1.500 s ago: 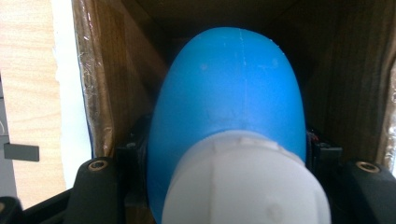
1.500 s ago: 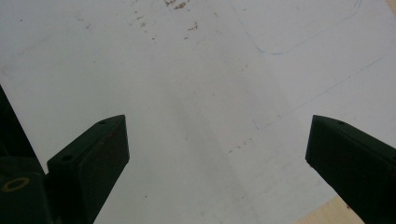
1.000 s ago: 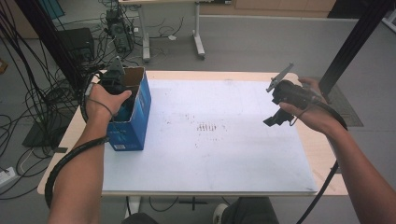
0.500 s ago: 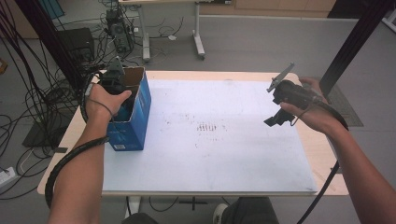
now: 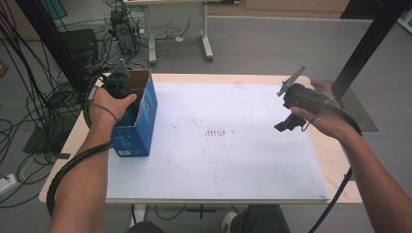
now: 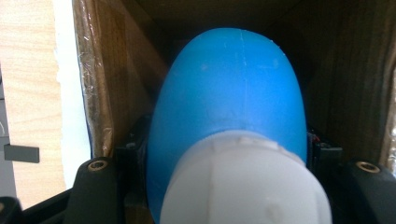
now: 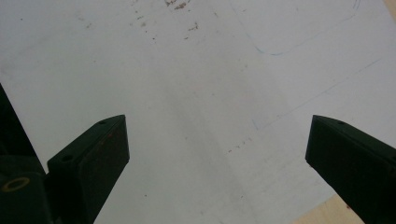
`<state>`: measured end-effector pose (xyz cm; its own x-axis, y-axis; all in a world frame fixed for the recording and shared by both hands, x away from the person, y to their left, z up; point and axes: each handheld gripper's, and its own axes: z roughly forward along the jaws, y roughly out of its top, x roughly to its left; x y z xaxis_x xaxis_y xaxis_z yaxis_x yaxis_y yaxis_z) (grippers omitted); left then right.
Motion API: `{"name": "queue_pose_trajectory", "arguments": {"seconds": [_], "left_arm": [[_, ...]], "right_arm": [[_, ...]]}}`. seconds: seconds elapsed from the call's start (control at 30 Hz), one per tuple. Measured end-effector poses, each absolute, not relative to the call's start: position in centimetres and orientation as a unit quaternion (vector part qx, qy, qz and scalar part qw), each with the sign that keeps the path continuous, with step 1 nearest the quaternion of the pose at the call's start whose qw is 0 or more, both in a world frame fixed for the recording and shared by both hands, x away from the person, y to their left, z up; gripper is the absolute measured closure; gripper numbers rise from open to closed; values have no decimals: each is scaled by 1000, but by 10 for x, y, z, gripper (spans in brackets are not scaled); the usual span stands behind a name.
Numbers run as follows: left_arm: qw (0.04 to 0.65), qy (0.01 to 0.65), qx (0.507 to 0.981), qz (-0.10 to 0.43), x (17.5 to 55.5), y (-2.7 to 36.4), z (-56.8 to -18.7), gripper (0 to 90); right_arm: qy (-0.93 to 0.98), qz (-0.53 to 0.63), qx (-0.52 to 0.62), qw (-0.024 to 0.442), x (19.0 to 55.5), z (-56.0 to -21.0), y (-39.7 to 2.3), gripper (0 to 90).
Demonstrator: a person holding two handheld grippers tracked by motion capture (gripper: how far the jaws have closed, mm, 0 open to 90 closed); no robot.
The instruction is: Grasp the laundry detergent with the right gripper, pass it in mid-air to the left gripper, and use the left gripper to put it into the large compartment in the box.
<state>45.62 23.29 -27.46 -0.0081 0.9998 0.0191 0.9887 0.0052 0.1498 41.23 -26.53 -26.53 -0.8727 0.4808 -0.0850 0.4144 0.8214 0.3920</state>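
While inside the blue box [image 5: 137, 127], apparently a blue-and-white bottle [image 6: 229, 116] between fingers [image 6: 95, 184].

My left gripper [image 6: 224, 186] holds a smooth, glossy blue plastic bottle [image 6: 229, 88] with a matt white cap [image 6: 243, 186], inside the box's [image 5: 141, 116] brown cardboard walls, shiny with tape at the edge.

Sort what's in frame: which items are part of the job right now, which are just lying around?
In play:
- left gripper, down inside the blue box
- blue and white bottle between its jaws
- right gripper, open, nothing held, over the white sheet

Lying about:
- cables on the floor
- far desk
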Motion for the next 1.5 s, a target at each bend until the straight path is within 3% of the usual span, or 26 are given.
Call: {"name": "queue_pose_trajectory", "arguments": {"seconds": [1.5], "left_arm": [[49,706,704,61,456,233,-275,358]], "right_arm": [[952,179,229,92,411,-264,-261,61]]}}
